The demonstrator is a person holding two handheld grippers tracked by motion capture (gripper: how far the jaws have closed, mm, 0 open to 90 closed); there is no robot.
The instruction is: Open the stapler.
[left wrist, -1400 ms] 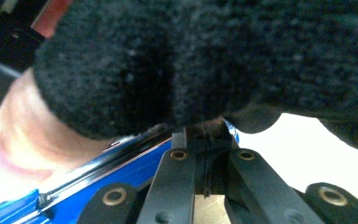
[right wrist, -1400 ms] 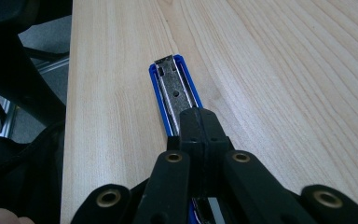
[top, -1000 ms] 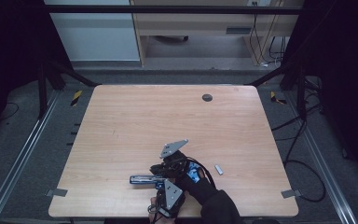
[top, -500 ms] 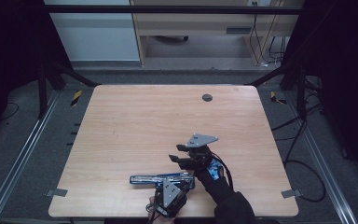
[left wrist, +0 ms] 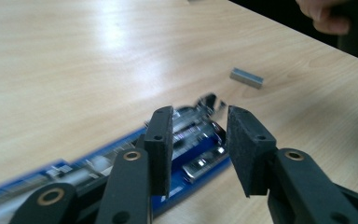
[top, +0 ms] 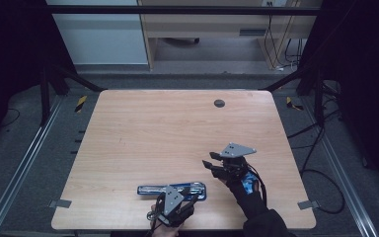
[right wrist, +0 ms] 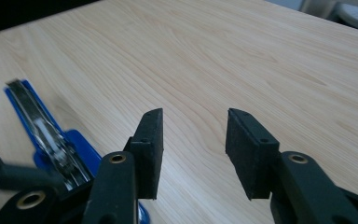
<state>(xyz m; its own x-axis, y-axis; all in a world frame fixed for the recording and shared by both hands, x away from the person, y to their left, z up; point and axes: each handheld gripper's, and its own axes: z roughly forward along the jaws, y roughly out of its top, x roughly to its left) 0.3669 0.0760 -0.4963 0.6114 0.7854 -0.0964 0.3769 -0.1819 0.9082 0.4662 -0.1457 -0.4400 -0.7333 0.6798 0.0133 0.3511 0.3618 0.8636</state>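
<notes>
Blue stapler (top: 171,189) lies opened flat at the table's (top: 177,128) 6 o'clock edge, long axis 9-to-3, staple channel up. Looks rigid, metal-and-plastic, hinged, so it may flop; grip across the narrow body mid-length. Left gripper (left wrist: 198,149) hovers over its end, jaws parted, empty. Right gripper (right wrist: 193,149) at its 2 o'clock, spread, holding nothing. Staple strip (left wrist: 246,77) lies nearby.

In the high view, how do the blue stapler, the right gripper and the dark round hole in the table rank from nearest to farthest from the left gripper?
1. Blue stapler: just beyond the left gripper.
2. Right gripper: farther, to the right.
3. Dark round hole: far edge of the table.
</notes>
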